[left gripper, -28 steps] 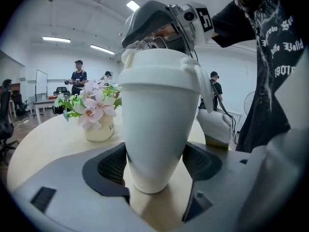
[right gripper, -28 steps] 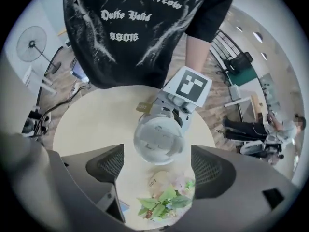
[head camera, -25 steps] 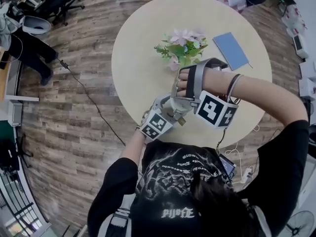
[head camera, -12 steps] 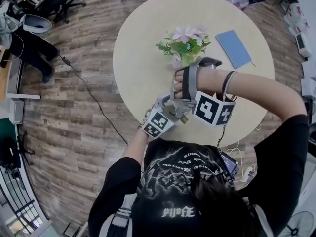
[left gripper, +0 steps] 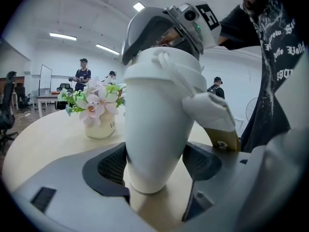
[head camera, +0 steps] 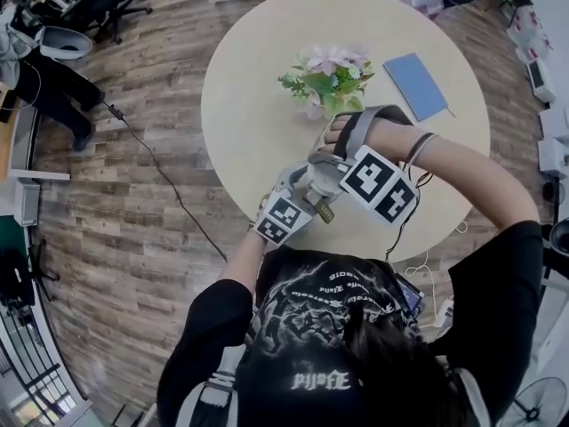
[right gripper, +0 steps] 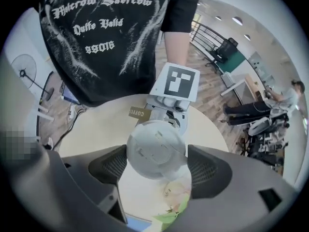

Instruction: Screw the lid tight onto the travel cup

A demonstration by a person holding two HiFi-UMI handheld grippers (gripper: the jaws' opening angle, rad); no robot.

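- Gripping white travel cup (left gripper: pixel 157 124) low on its body with left gripper (left gripper: pixel 155 170), both pads pressed against the cup's wall
- Standing upright on round table (head camera: pixel 258 123), close to the edge nearest the person, base on the tabletop between the left jaws
- Reaching onto lid (right gripper: pixel 155 149) from above with right gripper (right gripper: pixel 157 166), pointed steeply down
- Just been closing the right jaws, with lid between them and both pads against its rim, so clenched on lid
- Sitting on top of the cup and looking level in left gripper view; can't tell how far screwed down
- Hanging off the cup's side: white strap (left gripper: pixel 210 111) with brown tag (left gripper: pixel 223 138) below it, tag printed COFFEE in right gripper view
- In head view, packed together over the table's near edge: left marker cube (head camera: pixel 277 219) lower left, right marker cube (head camera: pixel 378 185) upper right, cup between them and mostly hidden
- Behind the cup, apart from it: potted flowers (left gripper: pixel 96 105)
- Farther back on the table, to the right in head view: blue notebook (head camera: pixel 416 89), well apart from cup and both grippers
- In the background of left gripper view: a few people (left gripper: pixel 83 74) standing in an office room
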